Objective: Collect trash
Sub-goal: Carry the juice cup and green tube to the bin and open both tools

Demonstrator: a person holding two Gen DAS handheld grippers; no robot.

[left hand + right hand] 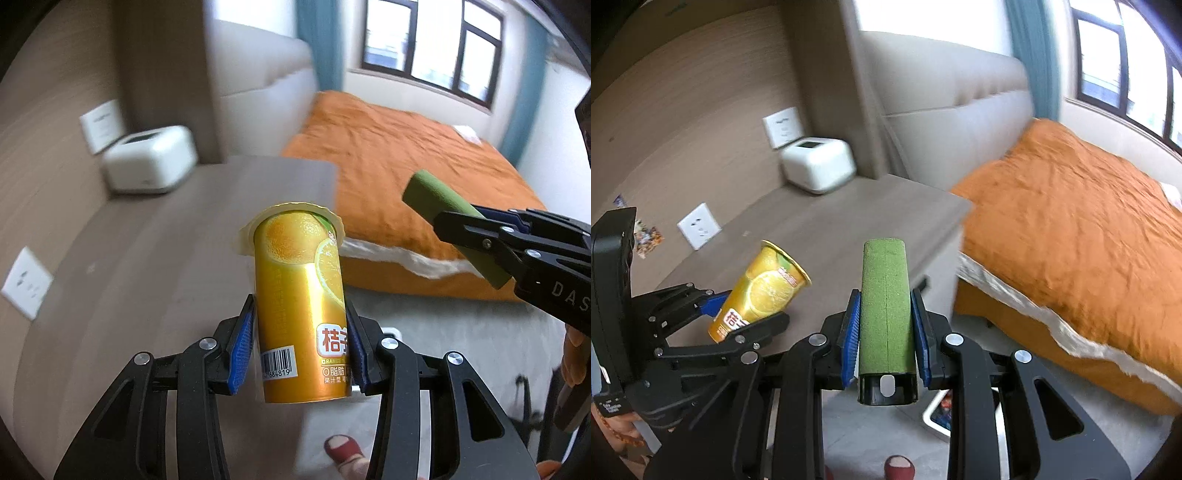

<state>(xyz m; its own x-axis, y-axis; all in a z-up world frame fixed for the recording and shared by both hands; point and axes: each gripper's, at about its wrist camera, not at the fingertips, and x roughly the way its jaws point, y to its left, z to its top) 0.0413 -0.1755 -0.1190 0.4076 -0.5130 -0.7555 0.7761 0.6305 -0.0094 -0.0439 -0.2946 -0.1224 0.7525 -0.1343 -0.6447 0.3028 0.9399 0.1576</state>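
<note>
Left gripper (301, 347), blue pads clamped on a yellow orange-printed drink cup (301, 295) above the grey-brown wooden bedside table (166, 266); right gripper (886, 332), jaws closed around a green felt-covered cylinder (885, 306), held alongside.

Bare nightstand top (849, 221) ahead; white box (818, 168) blocks its back corner.

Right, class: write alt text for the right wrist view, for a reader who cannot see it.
The right gripper clamps a green cylinder, while the left gripper beside it holds an orange drink cup above a wooden nightstand. An orange-covered bed lies to the right.
</note>
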